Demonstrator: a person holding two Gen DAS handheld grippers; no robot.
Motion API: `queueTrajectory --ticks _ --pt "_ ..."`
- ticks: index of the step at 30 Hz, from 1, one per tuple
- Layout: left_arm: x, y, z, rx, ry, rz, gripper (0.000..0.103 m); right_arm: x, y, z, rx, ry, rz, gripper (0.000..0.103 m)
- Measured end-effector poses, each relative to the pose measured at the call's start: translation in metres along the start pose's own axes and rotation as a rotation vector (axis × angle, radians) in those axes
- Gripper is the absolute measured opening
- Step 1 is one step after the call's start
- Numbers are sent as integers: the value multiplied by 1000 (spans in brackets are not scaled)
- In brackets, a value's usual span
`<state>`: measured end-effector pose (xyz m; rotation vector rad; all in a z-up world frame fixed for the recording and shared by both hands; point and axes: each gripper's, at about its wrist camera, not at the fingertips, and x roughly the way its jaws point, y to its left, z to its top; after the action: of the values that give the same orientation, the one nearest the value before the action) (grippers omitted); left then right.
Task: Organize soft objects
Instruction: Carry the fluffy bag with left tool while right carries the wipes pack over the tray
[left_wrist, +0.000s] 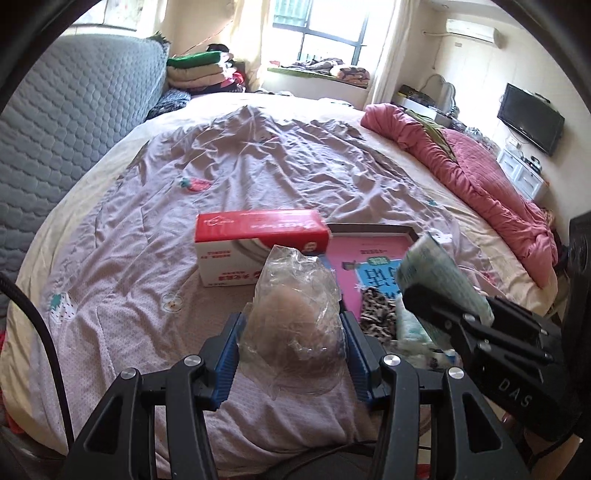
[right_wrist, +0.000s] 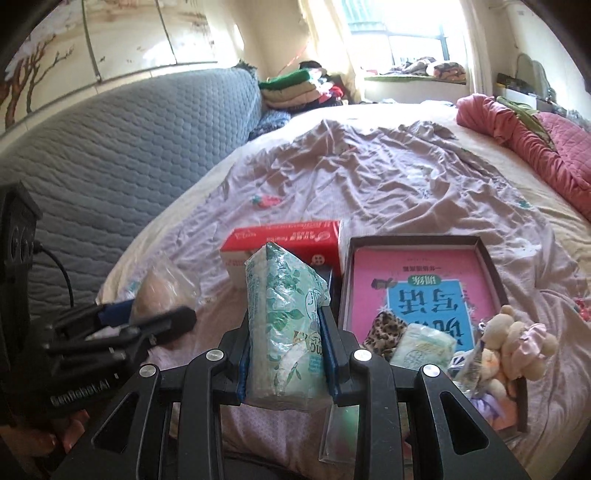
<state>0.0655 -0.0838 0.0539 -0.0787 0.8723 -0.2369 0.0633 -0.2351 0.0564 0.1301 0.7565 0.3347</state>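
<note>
My left gripper (left_wrist: 291, 332) is shut on a clear plastic bag with a beige soft pad inside (left_wrist: 295, 310), held above the bed's near edge. My right gripper (right_wrist: 286, 332) is shut on a green-and-white tissue pack (right_wrist: 284, 325), held upright; it also shows in the left wrist view (left_wrist: 439, 280). To the right lies a shallow dark box (right_wrist: 487, 258) with a pink book (right_wrist: 417, 284), a leopard-print item (right_wrist: 384, 328), a small tissue pack (right_wrist: 421, 345) and plush bears (right_wrist: 513, 339). The left gripper with its bag (right_wrist: 159, 291) shows at the left.
A red-and-white carton (left_wrist: 258, 247) stands on the lilac bedspread (left_wrist: 258, 166) behind both grippers. A pink quilt (left_wrist: 480, 177) is bunched at the right. A grey quilted headboard (left_wrist: 74, 122) runs along the left. Folded blankets (left_wrist: 199, 70) are stacked far back.
</note>
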Motion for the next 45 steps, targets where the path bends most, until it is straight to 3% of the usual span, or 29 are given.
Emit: queueTrajectory --ticks 17,31,38,45 --pt "-13 -70 7 134 -7 -17 52 -72 -61 11 112 -149 -43 32" --pt "78 -105 3 194 153 -17 52 -75 -135 -15 231 -140 -147 32" --pt "119 -119 -2 255 216 20 52 -62 -159 -27 246 -107 -218 33" --pt "139 -127 -7 269 244 5 52 -35 -178 -42 240 -48 -300 33"
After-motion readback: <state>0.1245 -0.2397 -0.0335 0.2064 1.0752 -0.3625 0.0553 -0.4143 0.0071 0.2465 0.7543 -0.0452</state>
